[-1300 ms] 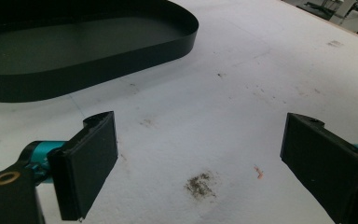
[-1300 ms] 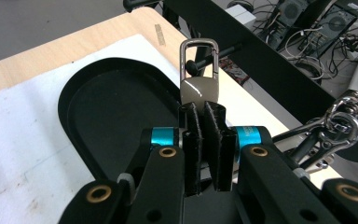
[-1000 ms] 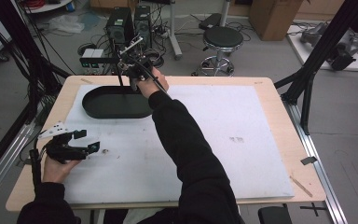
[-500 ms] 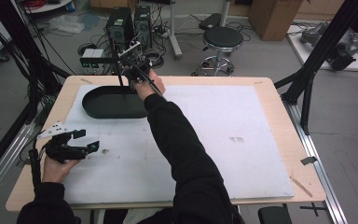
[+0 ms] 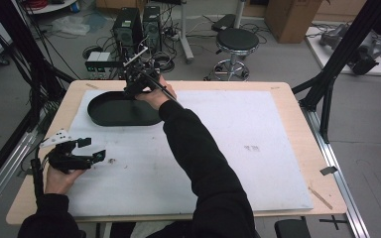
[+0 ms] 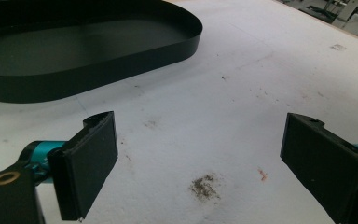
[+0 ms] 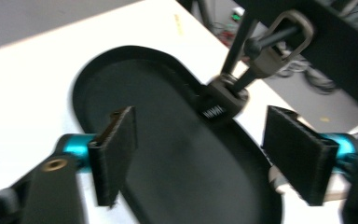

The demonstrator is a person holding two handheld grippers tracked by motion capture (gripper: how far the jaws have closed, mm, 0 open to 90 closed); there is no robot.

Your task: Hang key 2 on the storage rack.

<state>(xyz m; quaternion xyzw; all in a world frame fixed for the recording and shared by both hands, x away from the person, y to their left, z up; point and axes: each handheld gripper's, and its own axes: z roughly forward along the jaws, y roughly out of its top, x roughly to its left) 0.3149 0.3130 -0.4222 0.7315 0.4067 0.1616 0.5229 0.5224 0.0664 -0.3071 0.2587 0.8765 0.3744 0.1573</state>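
Note:
A black oval tray (image 5: 104, 118) lies on the white mat at the far left of the table. My right gripper (image 5: 132, 90) hovers over the tray's far right end. Its jaws have just been opening, and they stand apart with nothing between the pads (image 7: 116, 154). Beyond them, at the edge of the tray (image 7: 168, 186), sits a small black piece with white lettering (image 7: 221, 105), joined to a dark rod and a grey loop. My left gripper (image 5: 95, 148) rests low over the mat at the front left, open and empty (image 6: 200, 144), facing the tray's wall (image 6: 121, 65).
The white mat (image 5: 258, 148) covers most of the wooden table. A small dark smudge (image 6: 204, 185) marks the mat just ahead of the left jaws. Black frame posts (image 5: 327, 89) rise at the table's far corners, and a stool (image 5: 235, 42) and computer boxes stand beyond the far edge.
The right arm has shifted only slightly over the tray's far end. The left hand and its gripper have kept still.

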